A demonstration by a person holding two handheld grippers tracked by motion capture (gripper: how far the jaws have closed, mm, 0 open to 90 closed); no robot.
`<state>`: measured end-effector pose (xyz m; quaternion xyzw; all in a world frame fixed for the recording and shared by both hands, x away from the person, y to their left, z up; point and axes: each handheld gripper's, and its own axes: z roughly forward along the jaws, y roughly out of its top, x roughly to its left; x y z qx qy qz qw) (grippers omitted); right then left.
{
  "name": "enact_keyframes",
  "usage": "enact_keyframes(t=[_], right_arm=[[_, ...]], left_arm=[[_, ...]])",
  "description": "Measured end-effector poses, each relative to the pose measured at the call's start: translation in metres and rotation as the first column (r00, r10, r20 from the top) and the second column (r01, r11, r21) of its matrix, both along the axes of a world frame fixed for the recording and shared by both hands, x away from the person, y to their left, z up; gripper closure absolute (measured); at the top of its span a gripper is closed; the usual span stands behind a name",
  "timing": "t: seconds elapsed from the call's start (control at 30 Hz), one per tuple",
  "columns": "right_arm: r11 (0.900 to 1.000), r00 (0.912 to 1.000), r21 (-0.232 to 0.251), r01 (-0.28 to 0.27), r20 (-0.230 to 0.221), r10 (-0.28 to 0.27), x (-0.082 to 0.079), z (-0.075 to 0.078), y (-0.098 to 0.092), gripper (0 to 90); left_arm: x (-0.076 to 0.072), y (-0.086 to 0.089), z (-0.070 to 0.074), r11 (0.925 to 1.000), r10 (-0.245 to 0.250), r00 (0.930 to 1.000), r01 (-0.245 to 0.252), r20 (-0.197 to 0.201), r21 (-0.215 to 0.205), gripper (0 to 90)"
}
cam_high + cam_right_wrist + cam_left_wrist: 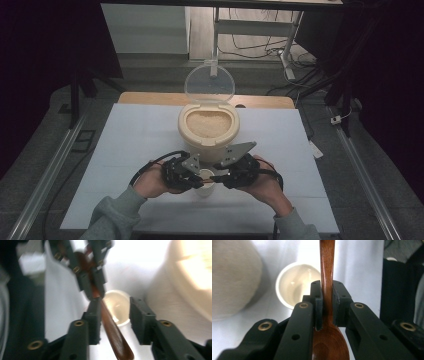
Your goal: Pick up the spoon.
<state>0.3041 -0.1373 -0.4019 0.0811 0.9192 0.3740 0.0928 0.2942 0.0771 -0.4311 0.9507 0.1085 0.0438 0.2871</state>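
Dim room, grey floor (60, 115), white desk frame (250, 27), loose cables (295, 60)

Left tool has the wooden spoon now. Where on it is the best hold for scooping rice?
Grip the wooden spoon on the narrow neck just above the bowl, where the left tool pinches it, pads on the handle's two edges. Come from the bowl end, leaving the rest of the handle free.

A dark brown wooden spoon (327, 277) is pinched at its neck between the left claw (327, 305) pads, its bowl near that camera, its handle reaching out over a small white cup (297, 285) that stands upright on the tabletop (359, 270).
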Motion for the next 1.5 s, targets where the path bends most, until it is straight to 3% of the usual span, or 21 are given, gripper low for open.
enact_keyframes(t=[0.1, 0.17, 0.2, 0.23, 0.27, 0.33, 0.37, 0.43, 0.47, 0.5, 0.53, 0.57, 0.6, 0.67, 0.8, 0.87, 0.9, 0.97, 1.13, 1.33, 1.5], right_arm=[[0.995, 0.998, 0.076, 0.061, 0.01, -0.062, 0.001, 0.002, -0.008, 50.8], [0.993, 0.9967, 0.094, 0.077, 0.019, -0.079, 0.002, 0.002, -0.01, 49.4], [0.986, 0.9931, 0.128, 0.111, 0.024, -0.115, 0.001, 0.003, -0.014, 47.7], [0.986, 0.9931, 0.128, 0.111, 0.024, -0.115, 0.001, 0.003, -0.014, 47.7], [0.976, 0.9881, 0.161, 0.146, 0.026, -0.152, 0.001, 0.003, -0.018, 46.1], [0.97, 0.9855, 0.181, 0.161, 0.024, -0.168, 0.001, 0.004, -0.021, 45.4], [0.957, 0.9794, 0.215, 0.194, 0.014, -0.201, 0.001, 0.003, -0.026, 43.3], [0.943, 0.9721, 0.244, 0.226, 0.005, -0.235, 0.001, 0.002, -0.032, 41.5], [0.943, 0.9721, 0.244, 0.226, 0.005, -0.235, 0.001, 0.002, -0.032, 41.5], [0.925, 0.9636, 0.278, 0.259, -0.01, -0.267, 0.0, 0.0, -0.038, 40.4], [0.925, 0.9636, 0.278, 0.259, -0.01, -0.267, 0.0, 0.0, -0.038, 40.4], [0.914, 0.9601, 0.302, 0.272, -0.022, -0.279, 0.0, -0.002, -0.041, 39.7], [0.891, 0.9497, 0.336, 0.306, -0.044, -0.31, 0.0, -0.004, -0.047, 38.1], [0.874, 0.9432, 0.357, 0.328, -0.073, -0.324, 0.0, -0.008, -0.051, 36.4], [0.863, 0.9323, 0.356, 0.36, -0.103, -0.347, 0.0, -0.016, -0.052, 34.6], [0.863, 0.9317, 0.351, 0.362, -0.106, -0.347, 0.0, -0.017, -0.052, 34.4], [0.856, 0.9281, 0.36, 0.371, -0.116, -0.354, 0.0, -0.019, -0.051, 34.3], [0.851, 0.9226, 0.359, 0.384, -0.118, -0.367, -0.001, -0.02, -0.05, 34.4], [0.839, 0.9217, 0.381, 0.388, -0.152, -0.357, -0.004, -0.023, -0.042, 37.3], [0.845, 0.9213, 0.367, 0.389, -0.155, -0.357, -0.008, -0.026, -0.031, 42.1], [0.817, 0.9059, 0.391, 0.423, -0.194, -0.377, -0.009, -0.03, -0.026, 52.2]], left_arm=[[0.0, 0.003, 0.002, 0.9994, 0.025, 0.9995, -0.025, 0.022, -0.024, 80.3], [0.0, 0.004, 0.003, 0.999, 0.033, 0.9991, -0.032, 0.026, -0.03, 80.3], [0.0, 0.005, 0.004, 0.9986, 0.038, 0.9988, -0.037, 0.032, -0.037, 80.3], [0.001, 0.006, 0.004, 0.9982, 0.044, 0.9984, -0.042, 0.036, -0.042, 80.3], [0.001, 0.006, 0.004, 0.9978, 0.049, 0.9981, -0.047, 0.039, -0.047, 80.3], [0.001, 0.007, 0.005, 0.9968, 0.06, 0.9971, -0.058, 0.047, -0.055, 80.3], [0.001, 0.008, 0.005, 0.9962, 0.066, 0.9966, -0.063, 0.05, -0.061, 80.4], [0.001, 0.01, 0.005, 0.9948, 0.077, 0.9953, -0.073, 0.059, -0.071, 80.3], [0.001, 0.011, 0.006, 0.9941, 0.082, 0.9947, -0.078, 0.061, -0.076, 80.3], [0.001, 0.011, 0.006, 0.9935, 0.086, 0.9943, -0.08, 0.064, -0.081, 80.3], [0.001, 0.012, 0.006, 0.993, 0.088, 0.9939, -0.082, 0.066, -0.085, 80.3], [0.001, 0.012, 0.006, 0.9926, 0.091, 0.9935, -0.085, 0.069, -0.088, 80.3], [0.001, 0.012, 0.006, 0.9921, 0.094, 0.9929, -0.087, 0.073, -0.09, 80.3], [0.001, 0.012, 0.007, 0.99, 0.105, 0.991, -0.097, 0.083, -0.103, 80.3], [0.001, 0.013, 0.007, 0.9877, 0.117, 0.9891, -0.106, 0.09, -0.115, 80.3], [0.001, 0.013, 0.007, 0.9861, 0.124, 0.9879, -0.112, 0.094, -0.122, 80.4], [0.001, 0.013, 0.007, 0.9856, 0.127, 0.9871, -0.114, 0.097, -0.125, 80.4], [0.001, 0.014, 0.007, 0.9837, 0.131, 0.9865, -0.117, 0.098, -0.137, 80.3], [-0.001, 0.011, 0.007, 0.982, 0.135, 0.9838, -0.117, 0.117, -0.148, 80.3], [-0.003, 0.009, 0.006, 0.9811, 0.138, 0.9819, -0.118, 0.129, -0.154, 80.3], [-0.005, 0.006, 0.005, 0.9811, 0.136, 0.9805, -0.114, 0.142, -0.157, 80.3]])
